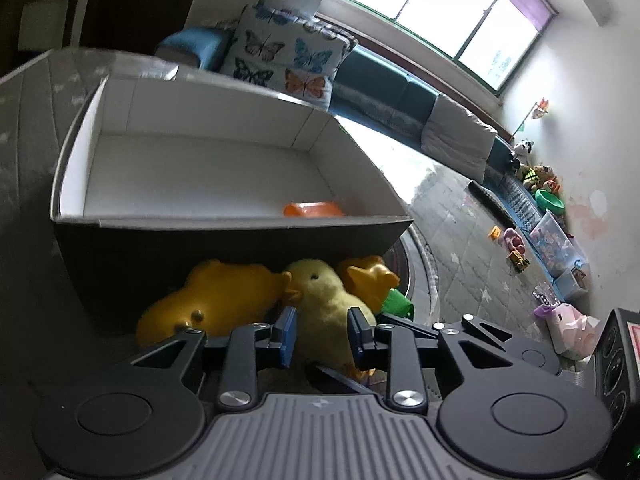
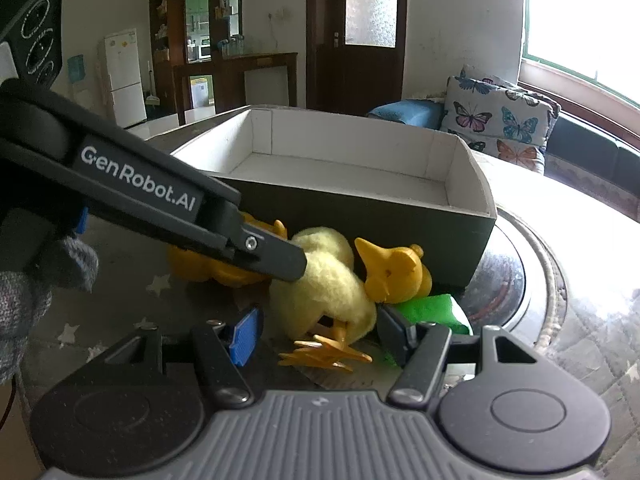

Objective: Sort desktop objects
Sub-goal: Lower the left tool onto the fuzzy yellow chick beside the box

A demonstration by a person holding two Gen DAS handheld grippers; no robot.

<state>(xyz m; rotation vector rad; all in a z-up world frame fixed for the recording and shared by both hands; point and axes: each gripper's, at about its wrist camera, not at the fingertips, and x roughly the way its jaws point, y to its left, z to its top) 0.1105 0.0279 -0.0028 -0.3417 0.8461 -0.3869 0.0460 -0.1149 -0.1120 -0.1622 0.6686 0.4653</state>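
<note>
A fuzzy pale-yellow plush duck (image 1: 322, 304) (image 2: 324, 284) lies on the table in front of a dark box with a white inside (image 1: 224, 236) (image 2: 452, 236). My left gripper (image 1: 322, 334) is shut on the plush duck, its blue pads pressing both sides. In the right wrist view the left gripper's finger (image 2: 276, 258) reaches onto the duck. My right gripper (image 2: 320, 332) is open around the duck's orange feet (image 2: 324, 354). Two yellow rubber toys (image 1: 212, 300) (image 2: 394, 272) and a green object (image 1: 396, 304) (image 2: 434, 310) lie beside the duck.
An orange object (image 1: 314, 210) lies inside the box. The round table's rim (image 1: 424, 264) (image 2: 556, 280) curves to the right. A butterfly cushion (image 1: 284, 54) (image 2: 496, 120) sits on a bench behind. Toys and bins (image 1: 556, 240) line the far wall.
</note>
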